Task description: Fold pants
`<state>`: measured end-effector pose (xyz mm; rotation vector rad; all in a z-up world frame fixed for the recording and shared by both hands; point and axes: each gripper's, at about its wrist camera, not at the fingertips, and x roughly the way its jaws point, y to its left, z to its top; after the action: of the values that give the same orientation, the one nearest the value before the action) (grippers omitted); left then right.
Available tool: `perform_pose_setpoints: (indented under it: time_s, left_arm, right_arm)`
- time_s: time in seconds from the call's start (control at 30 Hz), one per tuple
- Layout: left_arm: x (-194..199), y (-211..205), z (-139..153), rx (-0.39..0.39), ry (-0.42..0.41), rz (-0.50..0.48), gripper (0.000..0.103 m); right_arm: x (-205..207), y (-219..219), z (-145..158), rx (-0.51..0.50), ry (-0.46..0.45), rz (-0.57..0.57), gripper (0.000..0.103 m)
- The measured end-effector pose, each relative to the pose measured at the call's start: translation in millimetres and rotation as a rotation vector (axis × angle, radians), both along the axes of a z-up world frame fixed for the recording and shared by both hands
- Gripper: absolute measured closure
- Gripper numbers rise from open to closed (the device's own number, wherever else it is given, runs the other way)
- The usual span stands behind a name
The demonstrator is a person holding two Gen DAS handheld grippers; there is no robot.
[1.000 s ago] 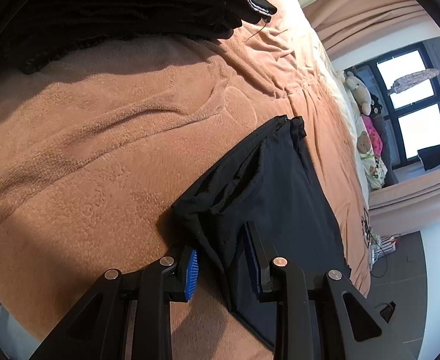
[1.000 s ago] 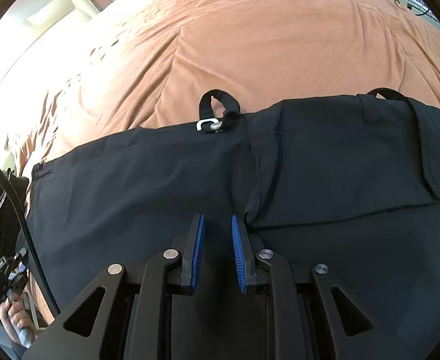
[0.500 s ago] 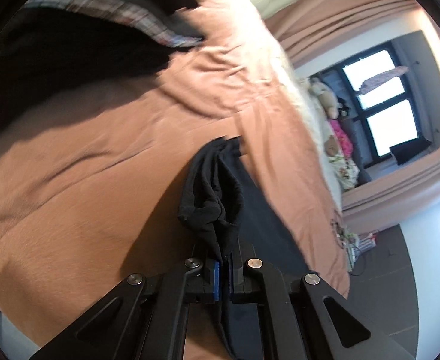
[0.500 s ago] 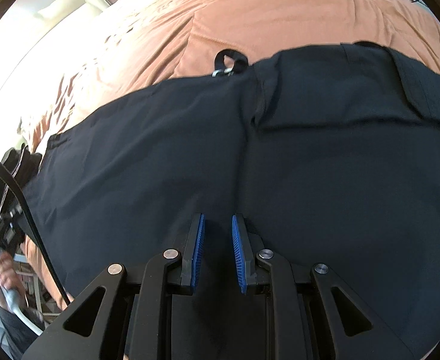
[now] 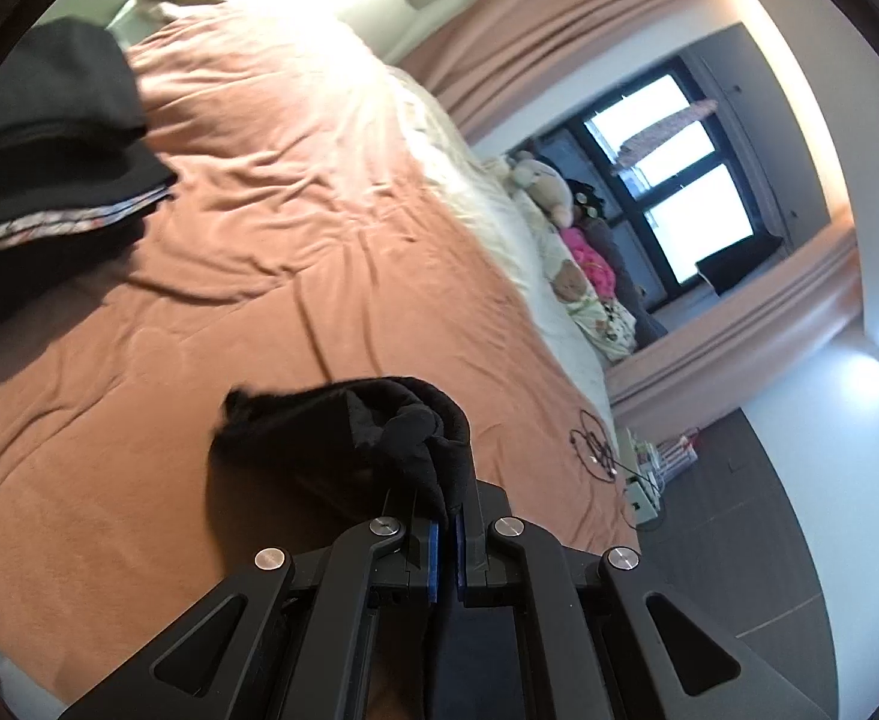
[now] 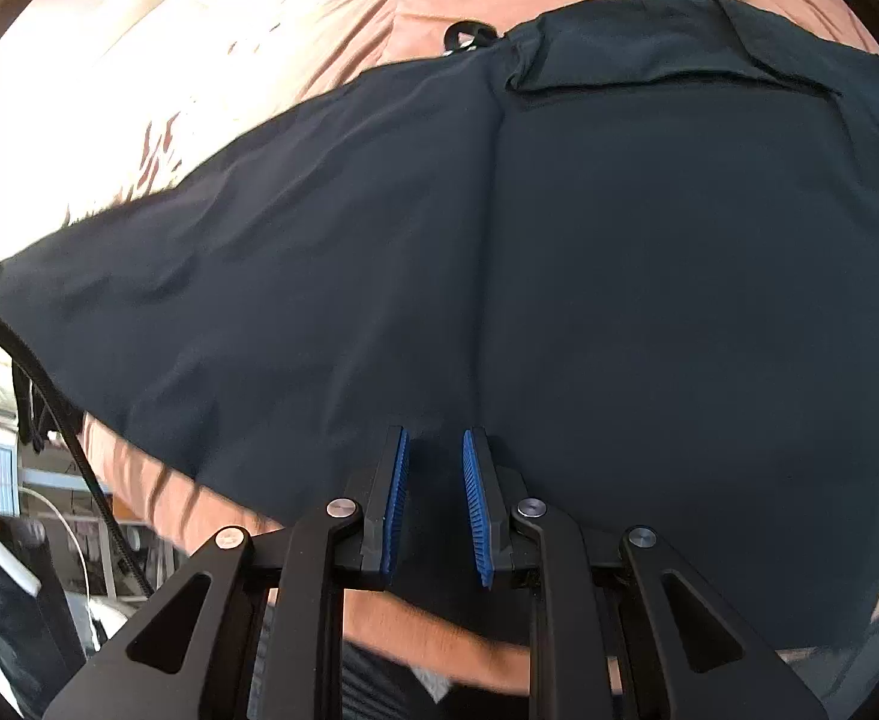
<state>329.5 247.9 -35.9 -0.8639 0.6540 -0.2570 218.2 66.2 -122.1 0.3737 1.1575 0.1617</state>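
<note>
A wide bed (image 5: 331, 228) fills most of both views, covered by a creased rust-orange blanket (image 5: 139, 420) that takes strong light near the headboard end. Past the bed's far edge, the left wrist view shows matching orange curtains (image 5: 559, 42) framing a dark-framed window (image 5: 673, 180), a grey tiled floor (image 5: 769, 540), and a pale wall. Soft toys (image 5: 559, 222) line the far side of the bed, and a tangle of black cable (image 5: 595, 444) lies on the blanket near its edge. A stack of dark clothes (image 5: 49, 138) sits on the blanket at the upper left of that view.

The dark pants (image 6: 559, 270) lie spread across the blanket, taking up most of the right wrist view, with a small loop and clip (image 6: 469, 36) at their far edge. One bunched end of the pants is lifted above the blanket in the left gripper (image 5: 446, 546), whose blue pads are clamped on the cloth. The right gripper (image 6: 436, 498) hangs over the flat fabric with a narrow gap between its pads and nothing pinched.
</note>
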Motion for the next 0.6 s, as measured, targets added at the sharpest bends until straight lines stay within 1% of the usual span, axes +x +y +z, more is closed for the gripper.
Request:
perform_pose_setpoints:
  time_s: [0.17,0.3,0.43,0.53,0.6]
  left_arm:
    - [1,-20,30,0.009,-0.043,-0.038,0.100]
    - [0,-42,64,0.030,-0.099,-0.079,0.100]
    - [-3,-66,95,0.048,-0.153,-0.123,0.100]
    - [-3,-86,116,0.058,-0.187,-0.159,0.100]
    - [-3,-101,129,0.061,-0.211,-0.186,0.100]
  right_arm:
    - [-7,-3,-2,0.000,0.025,-0.017,0.087]
    - [-15,-2,-5,0.000,0.035,-0.015,0.087]
    - [-21,-6,-3,0.025,0.039,0.002,0.087]
    - [-25,-12,6,0.045,0.005,0.006,0.087]
    - [-31,-19,16,0.050,-0.036,0.007,0.087]
